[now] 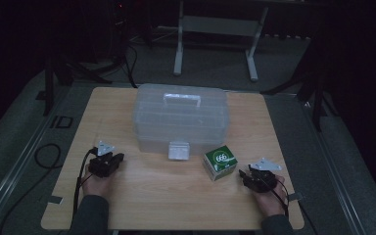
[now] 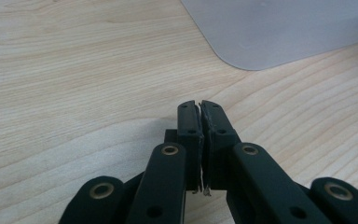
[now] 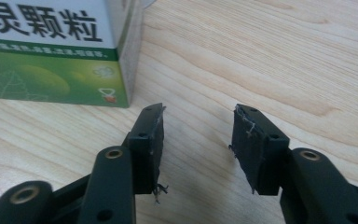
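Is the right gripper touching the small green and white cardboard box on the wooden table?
Apart. In the right gripper view the right gripper has its jaws open, and bare table shows between the nearer jaw and the small green and white cardboard box.

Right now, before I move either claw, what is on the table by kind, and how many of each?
Clear plastic storage box, lid shut: 1
Green and white carton: 1
Handheld claws: 2, the left claw shut, the right claw open beside the carton
Total: 4
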`<action>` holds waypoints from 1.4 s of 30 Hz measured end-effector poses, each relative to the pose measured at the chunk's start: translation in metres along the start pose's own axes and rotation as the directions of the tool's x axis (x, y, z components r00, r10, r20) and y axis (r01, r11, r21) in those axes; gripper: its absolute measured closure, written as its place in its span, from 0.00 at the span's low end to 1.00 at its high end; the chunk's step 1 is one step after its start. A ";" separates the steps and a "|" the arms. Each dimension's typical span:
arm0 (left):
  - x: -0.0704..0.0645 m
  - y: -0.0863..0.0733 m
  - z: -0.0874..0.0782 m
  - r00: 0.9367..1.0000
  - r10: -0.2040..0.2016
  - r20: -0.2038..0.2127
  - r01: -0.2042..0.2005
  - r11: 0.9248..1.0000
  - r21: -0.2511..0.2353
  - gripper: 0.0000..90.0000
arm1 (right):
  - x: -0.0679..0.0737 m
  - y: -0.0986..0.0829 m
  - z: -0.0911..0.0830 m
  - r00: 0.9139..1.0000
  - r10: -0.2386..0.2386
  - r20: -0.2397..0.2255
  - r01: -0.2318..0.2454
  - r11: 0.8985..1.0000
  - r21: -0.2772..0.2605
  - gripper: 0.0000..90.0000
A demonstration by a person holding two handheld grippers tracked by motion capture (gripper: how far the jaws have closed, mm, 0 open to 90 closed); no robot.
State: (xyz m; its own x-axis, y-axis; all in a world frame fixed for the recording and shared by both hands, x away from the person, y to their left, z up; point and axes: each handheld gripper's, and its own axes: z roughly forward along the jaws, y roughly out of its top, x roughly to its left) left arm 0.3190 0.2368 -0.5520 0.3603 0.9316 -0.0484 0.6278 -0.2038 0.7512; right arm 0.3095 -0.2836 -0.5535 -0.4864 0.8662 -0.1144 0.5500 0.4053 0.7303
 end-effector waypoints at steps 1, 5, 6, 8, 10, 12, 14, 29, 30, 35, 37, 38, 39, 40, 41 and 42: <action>0.000 0.000 0.000 1.000 0.000 -0.002 0.000 1.000 -0.001 0.96 | 0.000 0.000 -0.001 1.000 0.001 0.007 -0.001 1.000 -0.001 0.57; -0.003 0.000 -0.002 1.000 0.012 -0.010 -0.012 1.000 -0.001 0.93 | -0.001 0.001 -0.007 1.000 0.013 0.005 -0.013 0.999 -0.035 0.57; -0.003 0.000 -0.002 1.000 0.015 -0.012 -0.015 1.000 -0.002 0.92 | -0.001 0.001 -0.009 1.000 0.011 0.008 -0.011 0.999 -0.043 0.57; -0.005 0.001 -0.003 1.000 0.022 -0.014 -0.022 1.000 -0.007 0.89 | 0.001 0.002 -0.013 1.000 0.007 0.006 -0.007 0.998 -0.056 0.57; -0.006 0.001 -0.003 1.000 0.027 -0.012 -0.027 1.000 -0.009 0.87 | 0.001 0.002 -0.015 1.000 0.003 0.010 -0.003 0.998 -0.061 0.57; -0.007 0.002 -0.004 1.000 0.024 -0.008 -0.024 1.000 -0.019 0.82 | 0.002 0.004 -0.019 1.000 -0.003 0.016 0.005 0.997 -0.076 0.58; -0.008 0.002 -0.005 1.000 0.026 -0.009 -0.026 0.999 -0.023 0.79 | 0.002 0.006 -0.022 1.000 -0.003 0.016 0.004 0.996 -0.089 0.58; -0.014 0.010 -0.014 0.999 0.025 0.021 -0.024 0.998 -0.066 0.71 | 0.000 0.032 -0.041 1.000 -0.015 -0.009 0.013 0.983 -0.182 0.63; -0.014 0.011 -0.015 0.999 0.029 0.020 -0.027 0.997 -0.071 0.70 | 0.001 0.037 -0.041 1.000 -0.023 -0.004 0.022 0.982 -0.190 0.64; -0.010 0.017 -0.019 0.999 0.005 0.040 -0.001 0.995 -0.098 0.69 | -0.002 0.051 -0.041 0.999 -0.035 -0.014 0.031 0.977 -0.209 0.70; -0.008 0.021 -0.019 0.999 -0.002 0.049 0.007 0.995 -0.101 0.70 | -0.003 0.055 -0.041 0.999 -0.039 -0.013 0.036 0.976 -0.216 0.73; -0.007 0.023 -0.020 0.999 -0.002 0.051 0.008 0.995 -0.102 0.71 | -0.005 0.057 -0.040 0.999 -0.038 -0.016 0.033 0.975 -0.221 0.75; -0.006 0.025 -0.020 0.998 -0.003 0.055 0.009 0.994 -0.105 0.71 | -0.006 0.060 -0.038 0.999 -0.034 -0.021 0.028 0.974 -0.223 0.76; -0.006 0.025 -0.020 0.998 -0.003 0.055 0.009 0.994 -0.105 0.72 | -0.007 0.062 -0.037 0.999 -0.030 -0.027 0.023 0.975 -0.222 0.78; -0.005 0.029 -0.021 0.998 -0.009 0.057 0.015 0.993 -0.114 0.74 | -0.008 0.064 -0.034 0.999 -0.029 -0.031 0.022 0.975 -0.220 0.80; -0.005 0.029 -0.021 0.998 -0.009 0.057 0.015 0.993 -0.114 0.75 | -0.008 0.066 -0.032 0.999 -0.028 -0.034 0.020 0.975 -0.220 0.82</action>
State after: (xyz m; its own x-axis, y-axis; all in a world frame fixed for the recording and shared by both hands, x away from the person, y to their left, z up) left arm 0.3208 0.2328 -0.5159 0.3935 0.9147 -0.0923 0.5505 -0.1541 0.8205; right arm 0.3279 -0.2734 -0.4829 -0.5247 0.8439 -0.1122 0.3771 0.3485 0.8581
